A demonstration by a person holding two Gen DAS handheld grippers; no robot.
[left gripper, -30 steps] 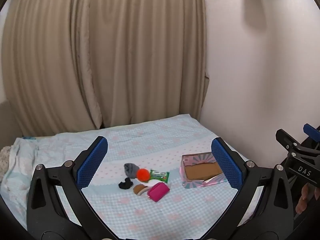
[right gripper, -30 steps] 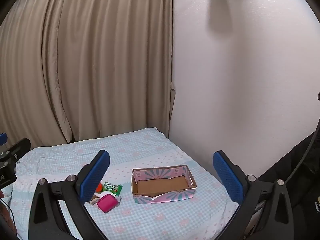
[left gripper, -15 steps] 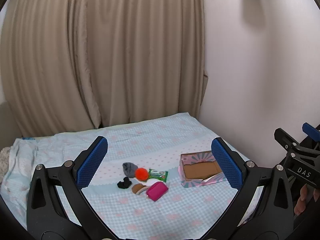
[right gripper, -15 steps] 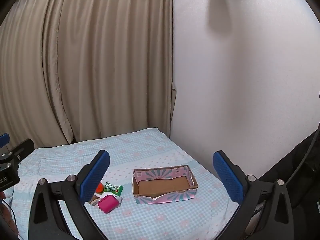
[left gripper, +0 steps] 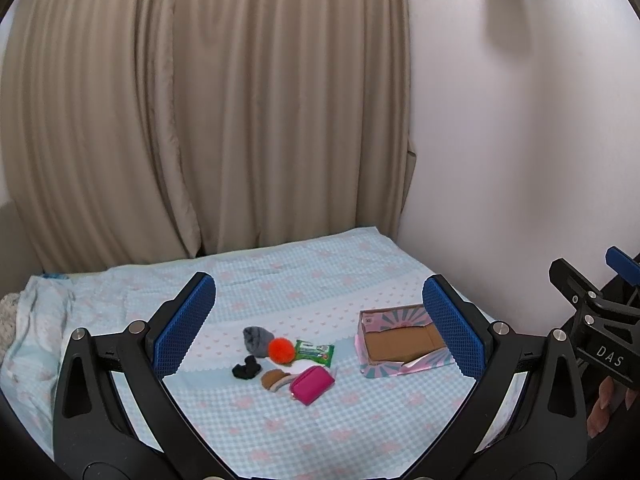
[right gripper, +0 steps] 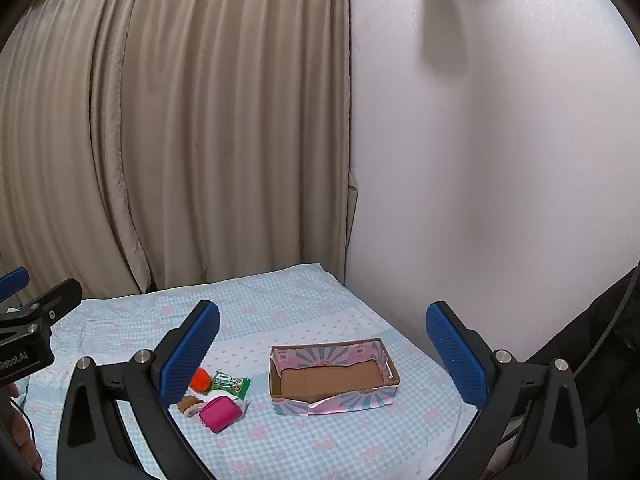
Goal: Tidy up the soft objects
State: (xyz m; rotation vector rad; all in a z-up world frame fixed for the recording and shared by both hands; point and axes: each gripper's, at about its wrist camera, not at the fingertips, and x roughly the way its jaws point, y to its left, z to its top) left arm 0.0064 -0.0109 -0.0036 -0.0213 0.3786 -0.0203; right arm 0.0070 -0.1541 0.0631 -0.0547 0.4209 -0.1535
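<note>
On the blue checked bedsheet (left gripper: 280,288) lies a small heap: a grey sock (left gripper: 257,339), an orange pompom (left gripper: 281,349), a green wipes packet (left gripper: 315,351), a black fabric piece (left gripper: 247,367), a brown and white plush (left gripper: 275,379) and a pink pouch (left gripper: 312,384). To their right stands an open pink and teal cardboard box (left gripper: 400,338), nothing in it. My left gripper (left gripper: 320,320) hovers open well above the heap. My right gripper (right gripper: 322,350) is open too, above the box (right gripper: 334,376); the pouch (right gripper: 220,412), packet (right gripper: 231,385) and pompom (right gripper: 201,379) sit at its left.
Beige curtains (left gripper: 200,120) hang behind the bed, and a white wall (right gripper: 480,160) runs along its right side. The sheet is rumpled at the left edge (left gripper: 36,320). A person's fingers (left gripper: 610,400) hold the right gripper's handle at the far right.
Both grippers have drifted slightly; the heap and box sit a little lower and further left in the left wrist view. Nothing on the bed has moved.
</note>
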